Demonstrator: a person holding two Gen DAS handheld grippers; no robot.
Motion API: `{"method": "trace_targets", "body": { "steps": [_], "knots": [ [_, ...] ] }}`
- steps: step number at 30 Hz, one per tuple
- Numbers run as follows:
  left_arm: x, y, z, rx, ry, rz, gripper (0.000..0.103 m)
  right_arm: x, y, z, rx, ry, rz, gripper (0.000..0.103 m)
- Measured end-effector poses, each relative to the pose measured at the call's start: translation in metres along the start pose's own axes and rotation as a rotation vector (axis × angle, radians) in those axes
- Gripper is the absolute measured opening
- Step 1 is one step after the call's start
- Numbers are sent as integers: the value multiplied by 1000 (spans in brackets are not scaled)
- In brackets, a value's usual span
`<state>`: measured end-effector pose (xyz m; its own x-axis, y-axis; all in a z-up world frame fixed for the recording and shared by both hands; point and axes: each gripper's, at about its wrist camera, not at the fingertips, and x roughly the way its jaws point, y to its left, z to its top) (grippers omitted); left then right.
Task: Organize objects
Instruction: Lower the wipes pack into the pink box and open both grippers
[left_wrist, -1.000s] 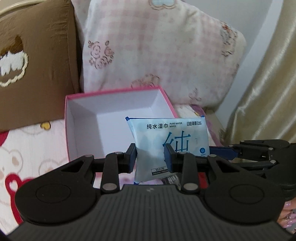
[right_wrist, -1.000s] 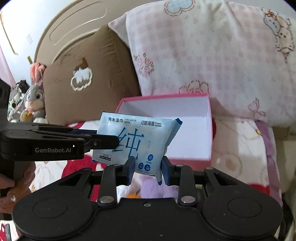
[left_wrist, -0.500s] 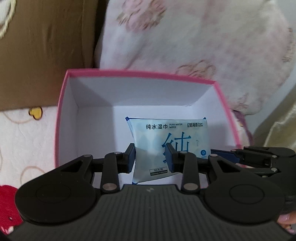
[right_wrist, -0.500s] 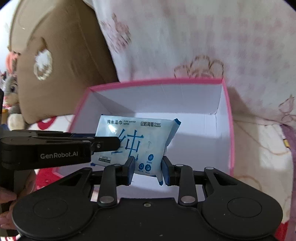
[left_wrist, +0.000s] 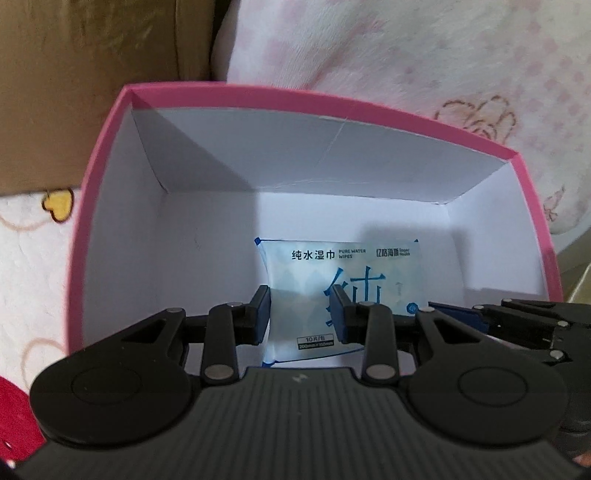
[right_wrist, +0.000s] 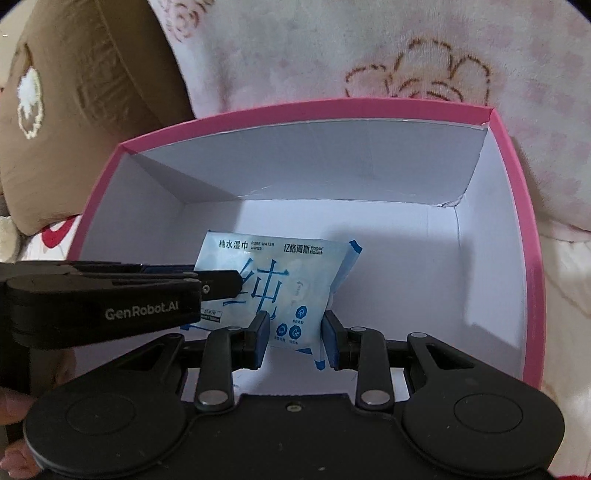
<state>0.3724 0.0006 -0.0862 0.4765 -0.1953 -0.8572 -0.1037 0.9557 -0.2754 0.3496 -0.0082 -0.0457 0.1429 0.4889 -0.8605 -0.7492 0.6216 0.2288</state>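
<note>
Showing, L to R in the left wrist view: brown cushion (left_wrist: 85, 85) at upper left, w/ a white quilted bed cover (left_wrist: 29, 266) bearing a yellow heart print below it; pink-rimmed box (left_wrist: 110, 155) w/ white interior filling the centre; pink floral pillow (left_wrist: 406, 55) behind the box, upper right. Left gripper (left_wrist: 300, 314) points steeply down into the box, jaws clamped on the left end of a pale-blue wet-wipes pack (left_wrist: 306, 280). Right gripper (left_wrist: 454, 314) enters from the right edge, its blue pads closed on the pack's right end.

Pack sits inside the box, toward the near wall, above or close to the white floor; whether it touches the floor cannot be told. Long axis runs L–R across the view, spanning gripper to gripper. Printed face is turned toward the cameras, text upright, top seam pointing to the far wall, label end ("10" line) nearest the left gripper's body.

Right wrist view, L to R: brown cushion (right_wrist: 92, 110) w/ white fluffy patch; left gripper (right_wrist: 236, 286) as a black bar marked "GenRobot.AI", tips closed on the pack (right_wrist: 295, 280) at its left part; a person's fingers (right_wrist: 14, 406) at the lower-left edge; right gripper (right_wrist: 295, 332) w/ jaws pinching the pack's lower right corner zone; box wall (right_wrist: 517, 258) and pink floral pillow (right_wrist: 406, 55) at right. Here the pack tilts slightly, right end crumpled upward.
</note>
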Motion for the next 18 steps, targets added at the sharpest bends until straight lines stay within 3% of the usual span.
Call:
{"method": "trace_targets", "body": {
  "steps": [5,8,11,14,18],
  "knots": [
    [8,-10,2,18,12,67,31,8,7,4,-35,24,-35,35],
    [7,-17,3,52,24,119,42,6,16,1,-97,2,-88,35],
    [-1,-21,1,73,-3,153,43,-6,17,-3,-98,-37,-68,35],
    [-13,-21,-4,77,-12,131,43,-27,17,-11,-92,-63,-29,35],
    [-38,-13,-9,45,1,42,46,-54,19,-15,-106,-88,-2,36]
  ]
}}
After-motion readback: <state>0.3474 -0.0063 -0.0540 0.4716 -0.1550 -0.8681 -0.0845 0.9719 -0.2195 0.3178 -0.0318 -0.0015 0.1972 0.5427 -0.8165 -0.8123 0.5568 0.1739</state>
